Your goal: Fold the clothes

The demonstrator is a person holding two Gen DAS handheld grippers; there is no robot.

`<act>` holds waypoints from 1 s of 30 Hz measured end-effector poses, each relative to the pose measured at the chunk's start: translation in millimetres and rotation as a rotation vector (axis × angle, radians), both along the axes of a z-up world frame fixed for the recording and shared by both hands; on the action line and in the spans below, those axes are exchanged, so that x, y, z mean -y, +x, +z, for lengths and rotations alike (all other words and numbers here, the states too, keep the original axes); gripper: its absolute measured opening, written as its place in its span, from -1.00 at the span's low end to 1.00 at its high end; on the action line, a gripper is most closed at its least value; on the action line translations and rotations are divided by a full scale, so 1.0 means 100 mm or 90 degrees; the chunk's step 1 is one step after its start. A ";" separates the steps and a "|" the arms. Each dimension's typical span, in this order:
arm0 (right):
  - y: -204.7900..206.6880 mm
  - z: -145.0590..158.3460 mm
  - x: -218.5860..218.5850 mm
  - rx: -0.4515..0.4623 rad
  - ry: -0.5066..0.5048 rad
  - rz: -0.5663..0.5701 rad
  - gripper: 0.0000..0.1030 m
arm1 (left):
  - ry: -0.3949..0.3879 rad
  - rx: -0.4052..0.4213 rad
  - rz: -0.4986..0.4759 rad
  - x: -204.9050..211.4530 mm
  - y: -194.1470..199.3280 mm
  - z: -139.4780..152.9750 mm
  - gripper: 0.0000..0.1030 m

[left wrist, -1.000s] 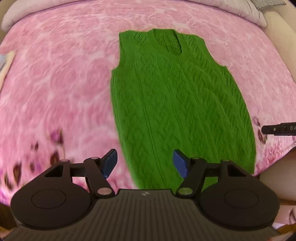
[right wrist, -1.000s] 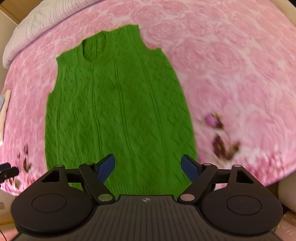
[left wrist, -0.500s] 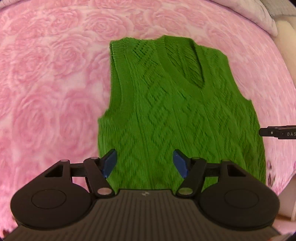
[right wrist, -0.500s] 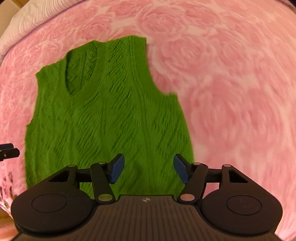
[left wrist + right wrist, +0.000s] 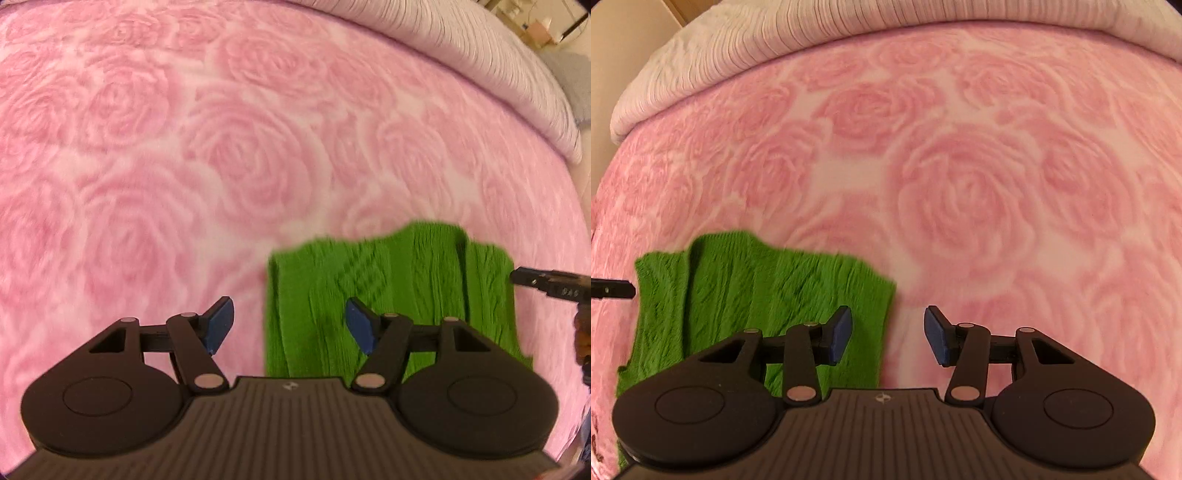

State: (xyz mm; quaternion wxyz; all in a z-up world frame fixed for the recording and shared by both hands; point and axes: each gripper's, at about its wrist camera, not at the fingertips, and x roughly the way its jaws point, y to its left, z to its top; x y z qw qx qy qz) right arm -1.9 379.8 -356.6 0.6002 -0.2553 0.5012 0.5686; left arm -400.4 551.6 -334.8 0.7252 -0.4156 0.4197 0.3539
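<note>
A green knitted vest lies flat on the pink rose blanket; only its shoulder end shows. My left gripper is open over the vest's left shoulder edge, its right pad above the knit and its left pad above the blanket. In the right wrist view the same vest fills the lower left. My right gripper is open at the vest's right shoulder edge, with nothing between its pads. The right gripper's tip pokes in at the left view's right edge, and the left gripper's tip shows at the other view's left edge.
The pink rose-patterned blanket covers the bed all around. A pale ribbed pillow or bolster runs along the far edge and reappears as a ribbed bolster at the upper right. Room floor and furniture show beyond it.
Both grippers have moved forward along the vest from its hem to its shoulder end and lower. The right gripper's jaws stand a little narrower than a second ago. The vest lies unmoved.
</note>
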 end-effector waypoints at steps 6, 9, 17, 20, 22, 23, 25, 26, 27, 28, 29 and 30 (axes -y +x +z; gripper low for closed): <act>0.01 -0.15 -0.11 -0.025 0.046 0.031 -0.08 | -0.006 0.086 -0.031 -0.17 0.07 -0.23 -0.14; -0.06 -0.17 -0.10 -0.021 0.067 0.045 -0.62 | 0.004 0.111 -0.051 -0.11 0.08 -0.26 -0.65; -0.20 0.62 0.68 0.015 0.194 0.015 -0.86 | 0.094 0.202 -0.107 0.51 -0.30 0.45 -0.83; -0.38 1.02 1.30 0.036 0.229 0.018 -0.87 | 0.124 0.238 -0.147 1.08 -0.57 0.88 -0.83; -0.55 1.18 1.74 0.045 0.229 0.023 -0.88 | 0.126 0.243 -0.175 1.54 -0.74 1.05 -0.83; -0.64 1.23 1.98 0.049 0.224 0.027 -0.88 | 0.121 0.239 -0.186 1.77 -0.82 1.08 -0.83; -0.86 1.17 2.42 0.054 0.181 0.039 -0.88 | 0.089 0.224 -0.197 2.20 -0.96 1.02 -0.83; -0.97 1.12 2.64 0.056 0.158 0.045 -0.87 | 0.064 0.210 -0.197 2.42 -1.04 0.93 -0.83; -1.07 1.02 2.83 0.053 0.121 0.048 -0.86 | 0.037 0.192 -0.192 2.62 -1.10 0.81 -0.83; -1.16 0.88 2.98 0.052 0.084 0.046 -0.87 | 0.017 0.170 -0.189 2.78 -1.14 0.69 -0.83; -1.24 0.75 3.13 0.053 0.048 0.041 -0.86 | -0.003 0.145 -0.190 2.95 -1.17 0.55 -0.83; -1.29 0.63 3.25 0.053 0.024 0.034 -0.86 | -0.016 0.125 -0.196 3.10 -1.19 0.43 -0.83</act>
